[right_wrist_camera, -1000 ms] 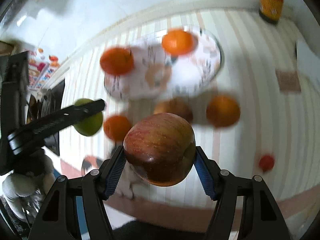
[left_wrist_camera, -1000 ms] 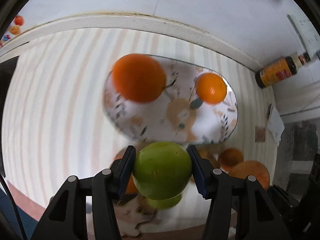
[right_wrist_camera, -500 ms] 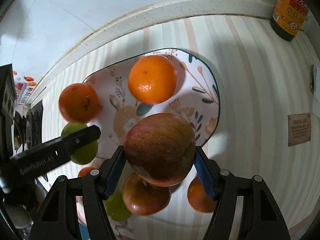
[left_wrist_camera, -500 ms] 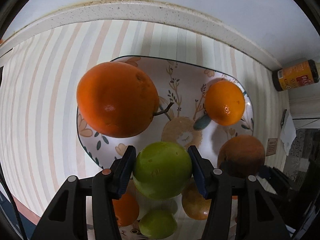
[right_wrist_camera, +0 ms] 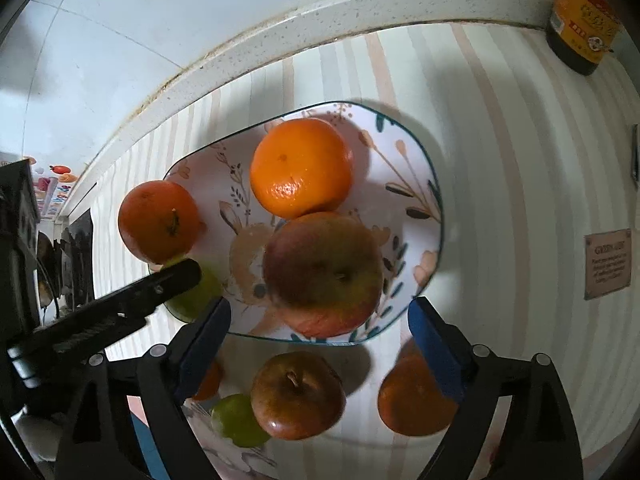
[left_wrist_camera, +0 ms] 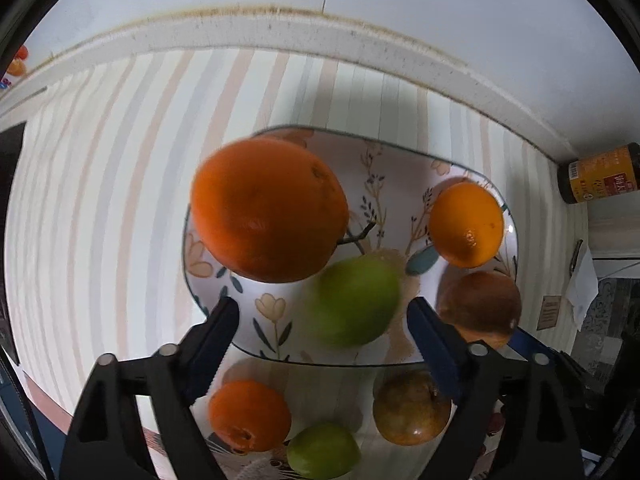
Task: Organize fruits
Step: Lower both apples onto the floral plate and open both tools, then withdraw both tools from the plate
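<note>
1. Left gripper (left_wrist_camera: pixel 322 330): jaws spread; green apple (left_wrist_camera: pixel 354 300) is seen blurred on plate (left_wrist_camera: pixel 472 168).
2. Right gripper (right_wrist_camera: pixel 320 328): jaws spread; red apple (right_wrist_camera: pixel 322 274) is set on the plate, touching an orange (right_wrist_camera: pixel 302 168).
3. Bottle (right_wrist_camera: pixel 582 20) is kept by the wall.

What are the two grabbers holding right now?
Nothing. The left gripper is open, with the green apple loose on the plate. The right gripper is open too, with the red apple on the plate.
</note>
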`<action>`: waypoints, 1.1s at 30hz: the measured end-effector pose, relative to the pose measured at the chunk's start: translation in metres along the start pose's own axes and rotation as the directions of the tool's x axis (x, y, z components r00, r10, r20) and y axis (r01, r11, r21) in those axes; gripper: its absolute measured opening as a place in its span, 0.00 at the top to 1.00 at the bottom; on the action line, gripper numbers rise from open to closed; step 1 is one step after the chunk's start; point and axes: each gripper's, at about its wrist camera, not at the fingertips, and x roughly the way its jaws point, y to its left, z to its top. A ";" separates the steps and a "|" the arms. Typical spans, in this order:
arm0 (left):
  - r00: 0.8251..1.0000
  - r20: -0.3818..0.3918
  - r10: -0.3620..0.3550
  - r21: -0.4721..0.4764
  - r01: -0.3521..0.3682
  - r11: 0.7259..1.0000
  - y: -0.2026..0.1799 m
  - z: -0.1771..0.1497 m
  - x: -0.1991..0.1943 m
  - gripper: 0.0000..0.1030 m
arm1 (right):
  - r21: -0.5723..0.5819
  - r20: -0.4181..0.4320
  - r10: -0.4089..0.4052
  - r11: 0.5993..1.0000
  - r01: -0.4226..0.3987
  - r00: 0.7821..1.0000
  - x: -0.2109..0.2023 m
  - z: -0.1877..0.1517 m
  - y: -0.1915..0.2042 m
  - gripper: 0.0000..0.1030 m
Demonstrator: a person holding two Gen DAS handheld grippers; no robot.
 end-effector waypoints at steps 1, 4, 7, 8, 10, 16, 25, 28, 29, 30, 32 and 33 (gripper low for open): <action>1.000 0.013 0.007 0.002 -0.007 1.000 0.000 -0.001 -0.005 0.16 | -0.012 0.006 -0.028 1.000 0.028 1.000 -0.003 -0.003 0.002 0.10; 1.000 0.028 0.005 -0.001 -0.005 1.000 0.003 -0.004 -0.014 0.16 | -0.048 0.036 -0.113 0.992 0.115 0.993 -0.014 -0.013 0.003 0.09; 0.998 0.057 0.023 0.010 -0.024 1.000 0.006 -0.012 -0.026 0.16 | -0.070 0.060 -0.164 0.983 0.168 0.985 -0.025 -0.022 0.006 0.08; 0.997 0.068 0.027 0.013 -0.028 1.000 0.006 -0.015 -0.030 0.16 | -0.080 0.072 -0.177 0.980 0.183 0.982 -0.029 -0.025 0.007 0.08; 0.995 0.089 0.038 0.018 -0.040 0.999 0.009 -0.022 -0.039 0.16 | -0.090 0.097 -0.198 0.974 0.207 0.975 -0.039 -0.031 0.010 0.08; 0.982 0.174 0.080 0.037 -0.087 0.995 0.011 -0.054 -0.071 0.16 | -0.109 0.163 -0.213 0.966 0.233 0.963 -0.071 -0.053 0.023 0.07; 0.953 0.288 0.096 0.059 -0.118 0.991 0.012 -0.103 -0.121 0.16 | -0.136 0.247 -0.196 0.963 0.234 0.949 -0.121 -0.100 0.040 0.07; 0.941 0.324 0.094 0.076 -0.125 0.989 0.010 -0.121 -0.141 0.16 | -0.141 0.275 -0.180 0.964 0.224 0.945 -0.141 -0.116 0.046 0.07; 0.935 0.341 0.095 0.082 -0.131 0.988 0.009 -0.128 -0.147 0.16 | -0.140 0.282 -0.172 0.966 0.218 0.944 -0.147 -0.120 0.046 0.07; 0.929 0.356 0.099 0.085 -0.138 0.987 0.009 -0.134 -0.153 0.16 | -0.139 0.290 -0.171 0.966 0.219 0.941 -0.153 -0.126 0.048 0.07; 0.920 0.380 0.095 0.095 -0.141 0.986 0.008 -0.146 -0.167 0.16 | -0.140 0.312 -0.173 0.964 0.225 0.934 -0.166 -0.136 0.051 0.07; 0.917 0.388 0.091 0.097 -0.139 0.986 0.008 -0.151 -0.172 0.16 | -0.141 0.323 -0.171 0.964 0.226 0.931 -0.171 -0.140 0.052 0.07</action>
